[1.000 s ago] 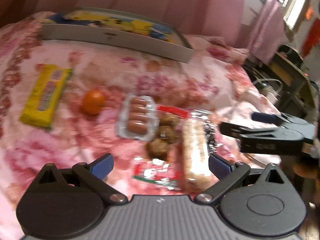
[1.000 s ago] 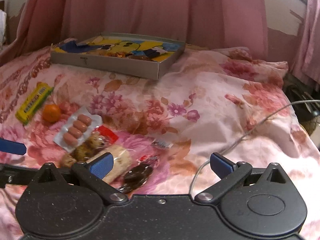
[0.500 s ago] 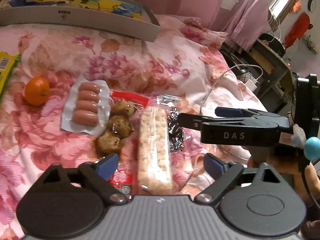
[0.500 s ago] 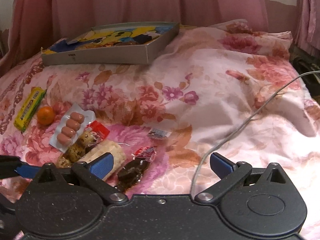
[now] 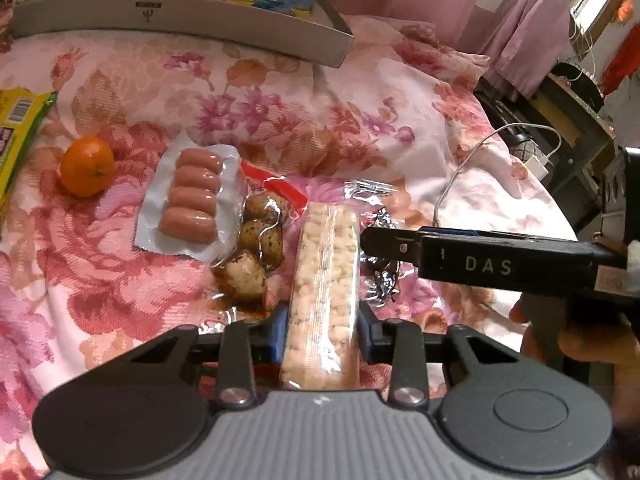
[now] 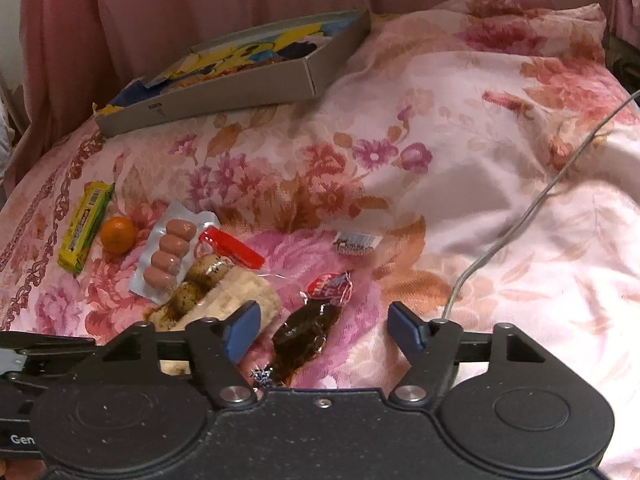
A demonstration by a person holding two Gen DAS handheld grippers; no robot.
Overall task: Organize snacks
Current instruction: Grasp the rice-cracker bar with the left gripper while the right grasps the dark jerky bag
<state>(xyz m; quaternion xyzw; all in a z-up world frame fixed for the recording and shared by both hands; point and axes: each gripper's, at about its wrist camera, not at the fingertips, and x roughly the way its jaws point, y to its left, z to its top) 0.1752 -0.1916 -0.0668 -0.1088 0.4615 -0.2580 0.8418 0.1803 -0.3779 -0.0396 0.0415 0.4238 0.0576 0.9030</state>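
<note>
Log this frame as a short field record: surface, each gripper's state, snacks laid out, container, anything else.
surface: floral bedspread
left gripper: shut on the puffed rice bar
right gripper: open, hovering over the dark snack packet
other snacks: sausage pack, marinated egg pack, orange, yellow-green bar, small wrapped sweet
container: shallow cardboard box at the far side of the bed
other: white cable

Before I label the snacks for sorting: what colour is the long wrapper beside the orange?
Yellow wrapper with green edges, clearest in the right wrist view.
</note>
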